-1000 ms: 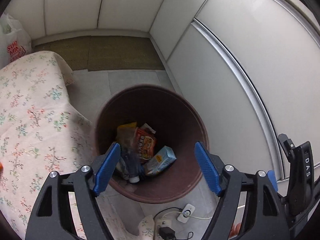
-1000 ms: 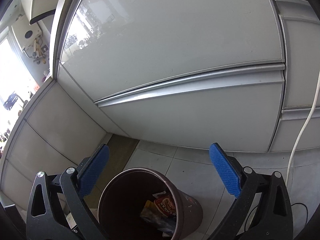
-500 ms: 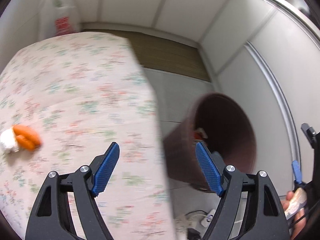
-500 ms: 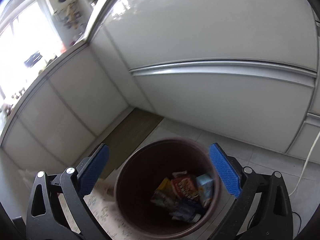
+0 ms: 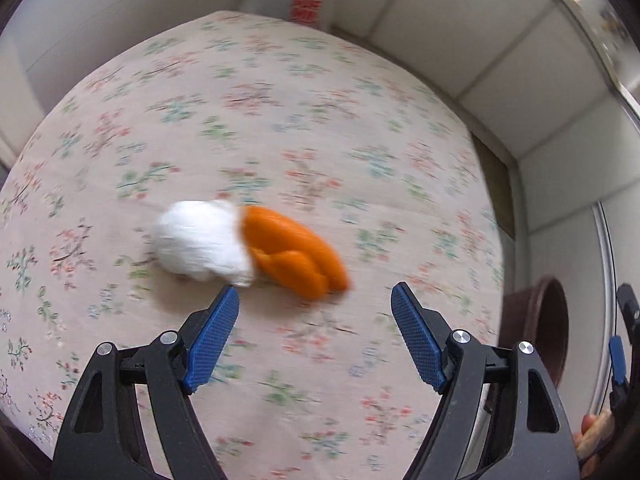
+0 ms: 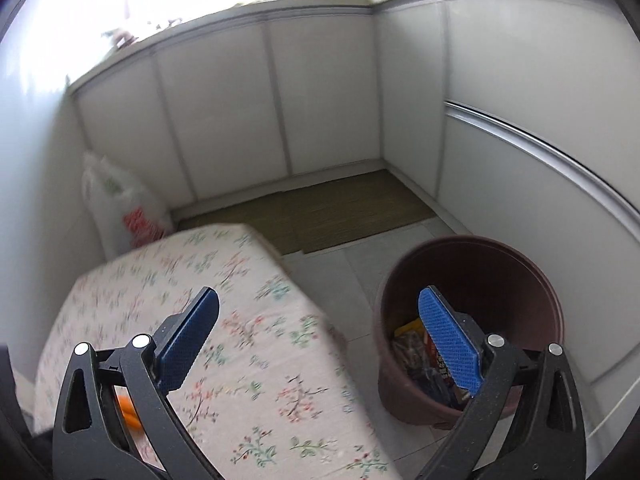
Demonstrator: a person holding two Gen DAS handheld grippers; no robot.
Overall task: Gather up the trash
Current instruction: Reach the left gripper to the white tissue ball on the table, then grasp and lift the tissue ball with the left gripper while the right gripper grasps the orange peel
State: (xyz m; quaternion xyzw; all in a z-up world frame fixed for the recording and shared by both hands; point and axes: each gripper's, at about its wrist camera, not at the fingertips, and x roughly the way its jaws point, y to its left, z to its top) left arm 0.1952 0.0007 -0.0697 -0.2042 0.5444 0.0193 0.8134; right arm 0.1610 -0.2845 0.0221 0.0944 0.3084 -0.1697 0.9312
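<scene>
An orange peel (image 5: 294, 250) lies on the floral tablecloth (image 5: 280, 100), touching a white crumpled tissue (image 5: 200, 240) to its left. My left gripper (image 5: 316, 320) is open and empty, hovering just in front of the peel. My right gripper (image 6: 320, 324) is open and empty above the table edge. The brown trash bin (image 6: 472, 264) stands on the floor right of the table with several wrappers (image 6: 412, 352) inside. The bin's rim also shows in the left wrist view (image 5: 556, 332). A bit of orange (image 6: 128, 408) shows behind my right gripper's left finger.
A white plastic bag (image 6: 120, 204) stands in the far corner behind the table. A brown mat (image 6: 340, 208) lies on the tiled floor by white wall panels (image 6: 320, 92). The table's right edge drops off beside the bin.
Both grippers swung left from above the bin to over the table. The peel and tissue came into the middle of the left wrist view. Both grippers stayed open.
</scene>
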